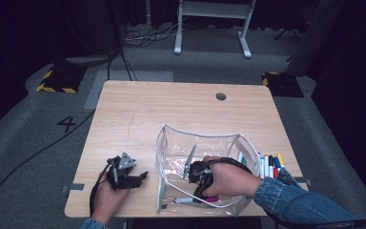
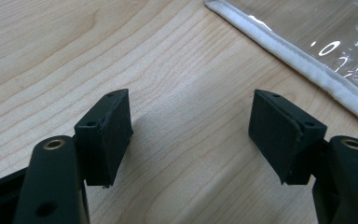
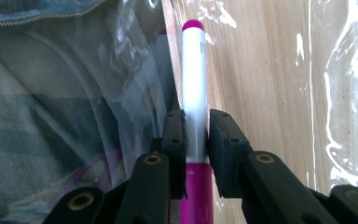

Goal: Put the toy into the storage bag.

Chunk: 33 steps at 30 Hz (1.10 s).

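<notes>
Here, in the high view, the right gripper sits in the lower middle of the frame, reaching inside the clear pouch that stands open on the table. A magenta marker lies along the pouch's near bottom edge, just below that gripper. More markers lie in a row at the pouch's right side. The left gripper rests at lower left, just left of the pouch.

In the left gripper view, the jaws stand spread wide over bare wood, nothing between them; the pouch's white seam crosses the upper right corner.

In the right gripper view, the right gripper pinches the magenta marker by its white barrel; the marker runs straight up the middle of the frame, its magenta tip above the jaws and its magenta cap below them, pouch plastic all round.
</notes>
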Motion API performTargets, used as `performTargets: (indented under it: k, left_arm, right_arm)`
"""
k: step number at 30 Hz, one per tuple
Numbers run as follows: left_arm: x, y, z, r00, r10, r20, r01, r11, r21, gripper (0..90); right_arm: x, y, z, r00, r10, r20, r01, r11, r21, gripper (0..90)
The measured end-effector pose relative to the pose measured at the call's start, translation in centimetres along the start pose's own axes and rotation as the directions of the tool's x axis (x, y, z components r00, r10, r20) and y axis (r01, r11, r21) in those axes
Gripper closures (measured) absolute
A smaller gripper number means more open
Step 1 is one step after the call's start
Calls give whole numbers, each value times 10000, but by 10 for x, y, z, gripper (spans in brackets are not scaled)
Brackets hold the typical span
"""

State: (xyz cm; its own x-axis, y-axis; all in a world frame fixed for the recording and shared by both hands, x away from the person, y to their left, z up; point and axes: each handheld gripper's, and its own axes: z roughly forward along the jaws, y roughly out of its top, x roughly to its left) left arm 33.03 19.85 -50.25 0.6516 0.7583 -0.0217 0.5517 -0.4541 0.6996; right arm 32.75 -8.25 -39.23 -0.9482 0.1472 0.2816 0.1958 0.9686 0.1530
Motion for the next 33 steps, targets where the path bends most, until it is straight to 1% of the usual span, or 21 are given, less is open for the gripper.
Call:
performTargets:
  k: [2,3,6,7,11,13,14,15,16,19,21,23,24,25,27,28,29,31,32,33]
  left_arm:
    - [0,0,0,10000,-6,2,6,10000,-3,301]
    - [0,0,0,10000,-58,19,58,10000,-12,301]
    - [0,0,0,10000,-7,2,7,10000,-3,301]
    - [0,0,0,10000,-6,1,6,10000,-1,301]
    - [0,0,0,10000,-18,3,18,10000,-8,302]
    - [0,0,0,10000,-22,4,22,10000,-10,302]
    - [0,0,0,10000,-22,4,22,10000,-8,301]
    - [0,0,0,10000,-19,5,19,10000,-7,301]
    - [0,0,0,10000,-27,8,27,10000,-9,302]
    - [0,0,0,10000,-7,6,7,10000,-3,301]
    - [0,0,0,10000,-16,7,16,10000,-4,301]
    - [0,0,0,10000,-10,9,10,10000,-2,301]
    - [0,0,0,10000,-7,6,7,10000,0,301]
    - [0,0,0,10000,-9,8,9,10000,0,301]
    - [0,0,0,10000,-9,8,9,10000,0,301]
    - [0,0,0,10000,-5,7,5,10000,0,301]
    - [0,0,0,10000,-4,7,4,10000,3,301]
    - [0,0,0,10000,-42,16,42,10000,-5,297]
    - [1,-1,0,10000,-85,-9,85,10000,-17,294]
    - [2,-1,-1,10000,-29,-25,29,10000,13,294]
  right_arm:
    - [-1,0,2,10000,-51,69,51,9999,104,771]
    - [-1,0,2,10000,39,55,-40,9999,150,772]
    - [-1,0,3,9999,61,114,-64,9996,261,772]
    - [-1,0,4,9998,135,119,-138,9995,285,771]
    - [-3,1,6,9996,108,252,-117,9992,385,770]
    - [-3,1,6,9996,168,236,-178,9991,389,746]
    - [-4,1,6,9993,181,321,-193,9991,373,712]
    - [-4,1,6,9988,191,445,-205,9993,313,684]
    - [-5,1,5,9985,118,527,-130,9997,224,687]
    - [-6,0,0,9971,257,720,-252,9996,-81,651]
    - [-8,0,-6,9953,309,914,-253,9978,-614,646]
    - [-8,0,-16,9927,481,1104,-363,9937,-1064,644]
    - [-8,-1,-22,9919,539,1150,-388,9907,-1302,638]
    - [-8,-2,-27,9905,657,1206,-457,9858,-1618,638]
    - [-7,-4,-40,9859,828,1456,-500,9751,-2159,635]
    - [-6,-8,-51,9813,982,1653,-498,9602,-2747,626]
    - [-6,-8,-51,9813,982,1653,-498,9602,-2747,626]
    - [-4,-14,-63,9753,1345,1752,-673,9366,-3439,612]
    - [-3,-18,-68,9733,1447,1783,-701,9267,-3692,608]
    - [-2,-22,-74,9700,1614,1816,-778,9145,-3970,601]
